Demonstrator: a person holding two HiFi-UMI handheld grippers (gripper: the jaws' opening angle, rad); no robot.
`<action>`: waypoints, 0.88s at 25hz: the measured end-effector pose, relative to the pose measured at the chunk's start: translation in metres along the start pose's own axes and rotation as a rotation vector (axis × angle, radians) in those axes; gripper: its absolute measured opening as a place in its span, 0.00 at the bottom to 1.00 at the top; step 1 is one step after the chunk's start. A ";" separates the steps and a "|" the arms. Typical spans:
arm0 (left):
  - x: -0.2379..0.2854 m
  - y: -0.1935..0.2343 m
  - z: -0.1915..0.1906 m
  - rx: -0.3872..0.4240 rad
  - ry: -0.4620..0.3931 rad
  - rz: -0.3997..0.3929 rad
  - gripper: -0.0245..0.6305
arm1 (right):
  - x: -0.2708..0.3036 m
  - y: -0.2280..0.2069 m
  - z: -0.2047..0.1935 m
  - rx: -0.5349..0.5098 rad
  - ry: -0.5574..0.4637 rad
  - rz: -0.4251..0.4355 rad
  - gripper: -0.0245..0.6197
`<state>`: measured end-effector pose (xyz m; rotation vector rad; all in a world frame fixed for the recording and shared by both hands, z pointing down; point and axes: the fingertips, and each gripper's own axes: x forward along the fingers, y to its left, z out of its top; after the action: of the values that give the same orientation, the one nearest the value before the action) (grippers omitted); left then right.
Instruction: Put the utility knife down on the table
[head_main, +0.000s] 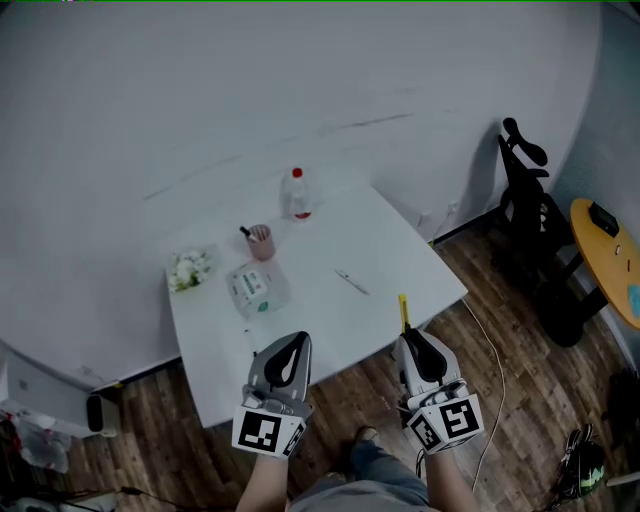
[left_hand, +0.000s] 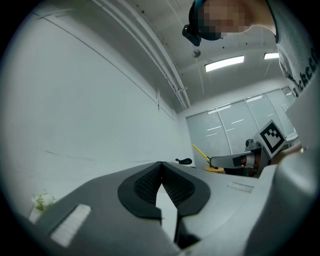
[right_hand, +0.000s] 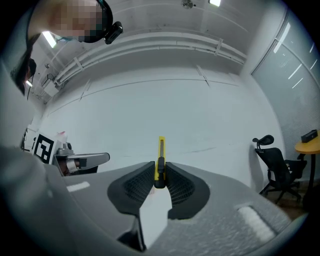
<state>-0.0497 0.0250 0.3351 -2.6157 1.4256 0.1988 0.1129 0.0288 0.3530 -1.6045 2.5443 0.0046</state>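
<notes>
Right tongs (right_hand: 159, 172): gripping the knife (right_hand: 161, 152) by its rear end, the jaws pressing on both of its flat sides.
Left tongs (left_hand: 161, 166): jaws meeting at the tips and holding nothing. They are hovering by the counter's near edge, level with the right pair.
Knife: its yellow body is sticking straight out ahead of the right tongs (head_main: 414, 340). Its long axis is running on along the jaws, and its front end is reaching over the counter's near right edge.
Counter (head_main: 320, 315): lying below and ahead of the knife, showing bare white surface there.
Coming move: as I'm judging it, the right hand alone is doing the work. It is a matter of lowering the knife flat onto that bare patch, then parting the jaws.
Farther off: a cup (head_main: 261, 241) and a bottle (head_main: 297, 193) are standing toward the far side, well apart from the knife.
</notes>
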 end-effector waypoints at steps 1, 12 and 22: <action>0.006 0.001 -0.001 -0.001 -0.001 0.004 0.05 | 0.005 -0.005 0.001 -0.001 0.000 0.006 0.14; 0.062 0.005 -0.003 0.023 -0.017 0.045 0.05 | 0.047 -0.052 0.006 -0.001 -0.005 0.058 0.14; 0.086 0.011 -0.007 0.039 -0.018 0.111 0.05 | 0.076 -0.074 0.002 0.006 -0.005 0.125 0.14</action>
<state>-0.0125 -0.0533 0.3251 -2.5003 1.5536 0.2046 0.1478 -0.0711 0.3473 -1.4392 2.6332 0.0138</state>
